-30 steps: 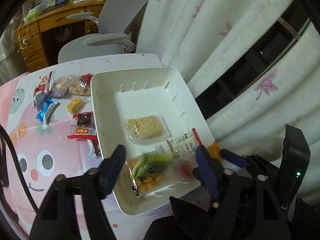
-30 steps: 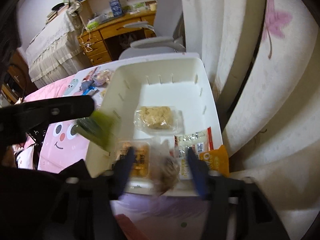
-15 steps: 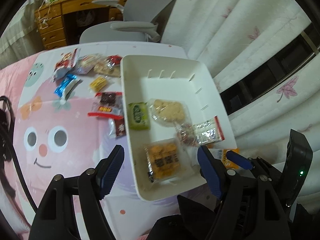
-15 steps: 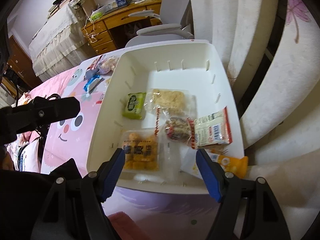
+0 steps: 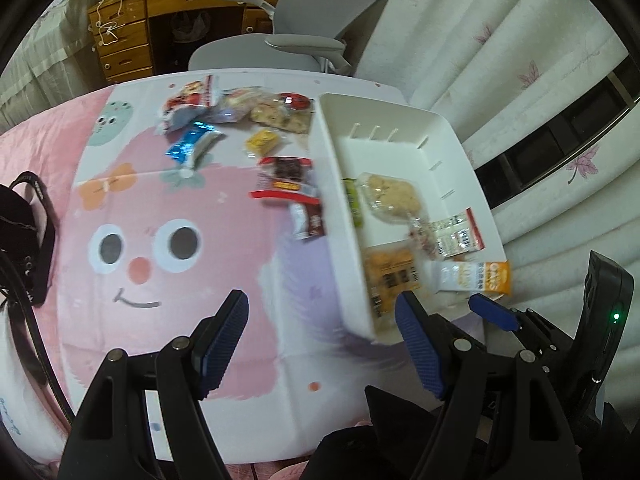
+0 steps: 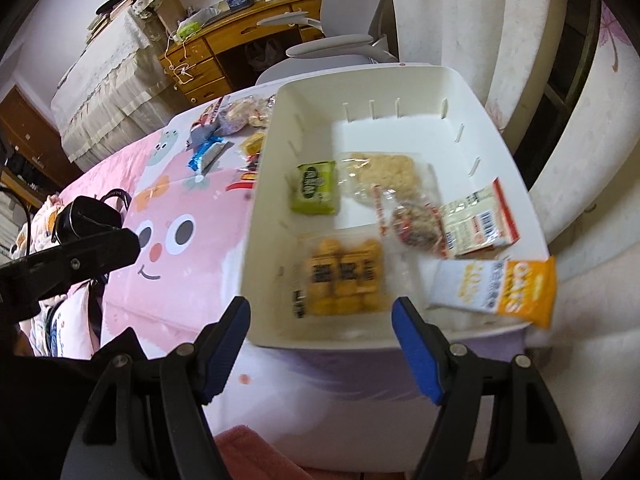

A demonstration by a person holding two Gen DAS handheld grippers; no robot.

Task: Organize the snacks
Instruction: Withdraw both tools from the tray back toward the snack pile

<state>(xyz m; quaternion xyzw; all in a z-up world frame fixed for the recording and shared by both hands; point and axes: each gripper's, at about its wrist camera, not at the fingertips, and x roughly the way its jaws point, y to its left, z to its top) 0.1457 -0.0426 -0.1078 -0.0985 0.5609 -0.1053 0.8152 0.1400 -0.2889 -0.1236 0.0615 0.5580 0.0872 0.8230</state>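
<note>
Right wrist, white bin [image 6: 472,92], snack packets (six)

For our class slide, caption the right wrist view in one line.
Open right gripper above a white bin holding six snacks.

A home bedroom, doubling as a study. Shown by a bed [image 6: 104,76] under a lace-edged cover along the far wall, a wooden desk [image 6: 224,52] with drawers and cluttered shelves above, a grey swivel chair [image 5: 316,36] pushed up to it, and pale leaf-print curtains [image 5: 500,64] over a dark window. Underlined by a pink cartoon-face cloth [image 5: 168,240] on the table, strewn with wrapped snacks [image 5: 240,116].
</note>
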